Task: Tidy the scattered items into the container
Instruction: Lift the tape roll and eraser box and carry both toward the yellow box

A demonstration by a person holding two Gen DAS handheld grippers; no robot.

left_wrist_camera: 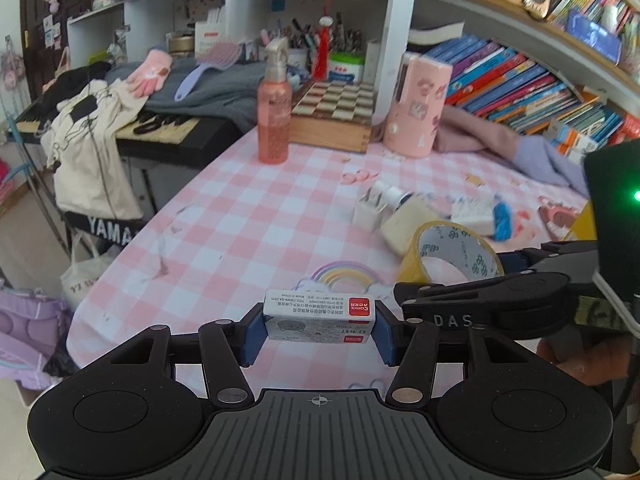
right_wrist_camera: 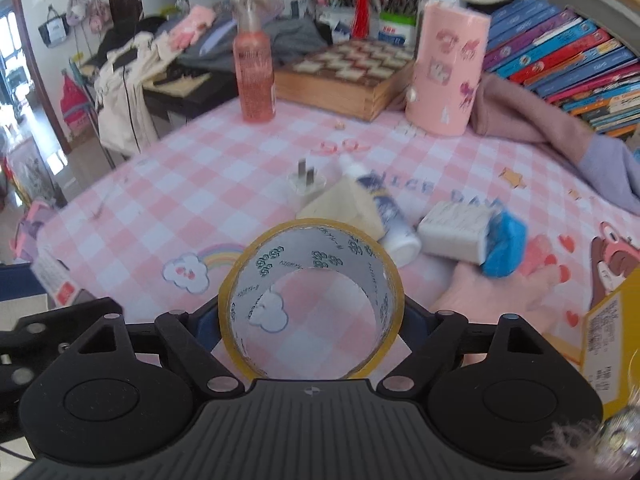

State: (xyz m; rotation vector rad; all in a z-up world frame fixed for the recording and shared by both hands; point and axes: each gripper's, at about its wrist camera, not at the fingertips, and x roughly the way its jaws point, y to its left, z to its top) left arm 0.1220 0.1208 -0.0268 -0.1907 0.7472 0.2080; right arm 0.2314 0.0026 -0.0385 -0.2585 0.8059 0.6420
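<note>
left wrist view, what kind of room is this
Probably a child's bedroom or study corner: shelves of colourful books, a Yamaha keyboard draped with clothes, and a pink checked tablecloth with rainbow prints.

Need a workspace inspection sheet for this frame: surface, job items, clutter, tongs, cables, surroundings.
Surface: pink checked tablecloth, printed with a rainbow and clouds.
Job's things: staple box in left tongs; tape roll between right tongs; charger plug, white tube, blue-capped white box and beige block piled mid-table.
Container: yellow edge at the right, too cropped to identify.
Clutter: pink spray bottle, chessboard box, pink cylinder, pink cloth.
Tongs: left tongs shut on staple box; right tongs flank the tape roll, pad contact hidden.
Cables: nothing seen on the table.
Surroundings: bookshelf, keyboard draped with clothes.
</note>
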